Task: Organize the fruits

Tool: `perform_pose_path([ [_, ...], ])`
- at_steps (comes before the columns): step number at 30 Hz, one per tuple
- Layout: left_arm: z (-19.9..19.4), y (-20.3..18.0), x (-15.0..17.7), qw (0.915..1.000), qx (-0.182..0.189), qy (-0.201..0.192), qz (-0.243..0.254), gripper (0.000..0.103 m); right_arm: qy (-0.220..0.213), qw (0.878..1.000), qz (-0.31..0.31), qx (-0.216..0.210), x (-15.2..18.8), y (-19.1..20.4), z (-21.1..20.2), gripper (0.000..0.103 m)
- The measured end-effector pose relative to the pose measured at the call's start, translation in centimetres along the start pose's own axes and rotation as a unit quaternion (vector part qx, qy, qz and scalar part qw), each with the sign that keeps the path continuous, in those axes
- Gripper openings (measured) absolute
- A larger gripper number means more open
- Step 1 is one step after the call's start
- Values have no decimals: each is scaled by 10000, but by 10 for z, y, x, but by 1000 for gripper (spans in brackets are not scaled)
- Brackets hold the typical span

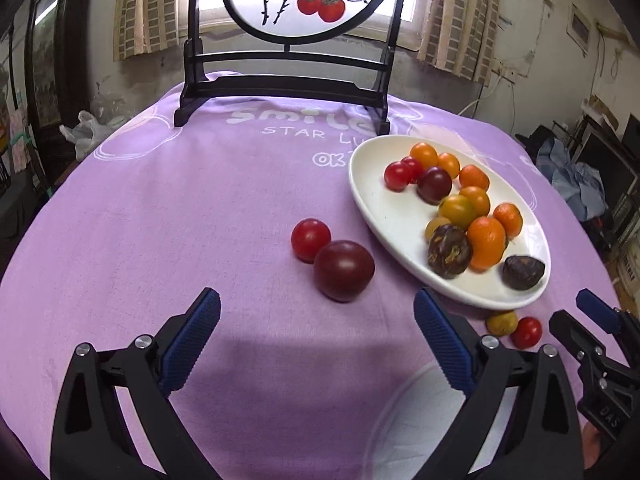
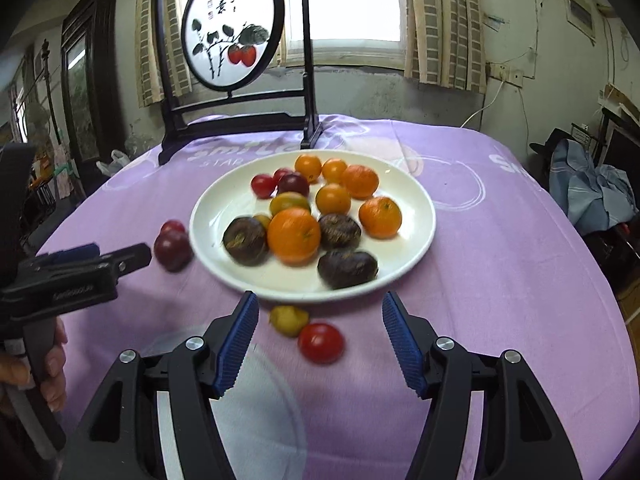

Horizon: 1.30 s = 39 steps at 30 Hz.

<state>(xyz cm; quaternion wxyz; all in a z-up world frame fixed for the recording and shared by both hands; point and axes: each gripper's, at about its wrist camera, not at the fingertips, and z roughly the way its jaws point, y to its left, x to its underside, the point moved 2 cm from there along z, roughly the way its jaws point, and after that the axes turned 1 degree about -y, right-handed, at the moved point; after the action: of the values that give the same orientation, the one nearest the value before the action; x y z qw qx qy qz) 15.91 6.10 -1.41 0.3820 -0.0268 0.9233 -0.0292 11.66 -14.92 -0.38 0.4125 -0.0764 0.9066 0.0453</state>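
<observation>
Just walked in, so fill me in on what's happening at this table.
A person holds a tool in each hand, both open and empty. The left tool faces a dark purple tomato on the purple cloth; the right tool faces a small red tomato. Most fruit already sits on the white oval plate.

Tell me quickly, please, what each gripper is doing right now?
Left gripper: open, holding nothing.
Right gripper: open, holding nothing.
</observation>
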Motion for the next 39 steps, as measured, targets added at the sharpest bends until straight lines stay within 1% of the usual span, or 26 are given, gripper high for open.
perform_pose_path([
  [4,-6,-11,9,9989,4,-55,466,95,168,9998,96,-1,13,-3,-5,65],
  [7,-4,-12,15,9985,46,101,544,95,340,9993,155,91,21,-10,-3,65],
  [9,-3,-8,14,9987,80,152,481,95,539,9983,196,120,24,-14,2,65],
  [12,-5,4,9,9994,129,182,259,95,772,9967,260,-8,28,-16,9,65],
  [14,-6,15,7,9996,155,207,111,95,902,9957,207,26,31,-14,14,65],
  [16,-7,26,4,9998,74,192,-22,95,988,9949,188,51,34,-14,18,61],
  [18,-10,39,1,9997,-17,123,-206,95,1130,9934,190,25,35,-13,25,50],
  [20,-11,50,-1,9991,-83,92,-413,95,1255,9919,168,19,33,-12,32,48],
  [22,-8,54,-1,9985,-86,133,-520,95,1260,9920,75,75,29,-10,37,48],
  [23,-6,53,0,9985,-77,181,-518,95,1266,9919,39,82,27,-8,40,46],
  [25,-2,48,2,9989,-64,246,-395,95,1247,9922,-20,58,25,-6,43,38],
  [26,-1,45,3,9991,-60,271,-321,95,1232,9924,-49,25,23,-5,43,27],
  [27,1,42,4,9992,-55,299,-248,95,1216,9926,-48,-2,22,-5,43,26],
  [30,7,33,8,9990,0,420,-138,95,1117,9937,52,12,23,-9,38,25],
  [34,12,26,14,9983,138,551,-116,95,1144,9930,246,-142,26,-16,29,25],
  [37,13,18,18,9981,231,565,-85,95,1078,9934,300,-242,24,-15,18,25],
  [39,13,12,20,9983,281,502,-68,95,1023,9938,301,-327,23,-13,11,25],
])
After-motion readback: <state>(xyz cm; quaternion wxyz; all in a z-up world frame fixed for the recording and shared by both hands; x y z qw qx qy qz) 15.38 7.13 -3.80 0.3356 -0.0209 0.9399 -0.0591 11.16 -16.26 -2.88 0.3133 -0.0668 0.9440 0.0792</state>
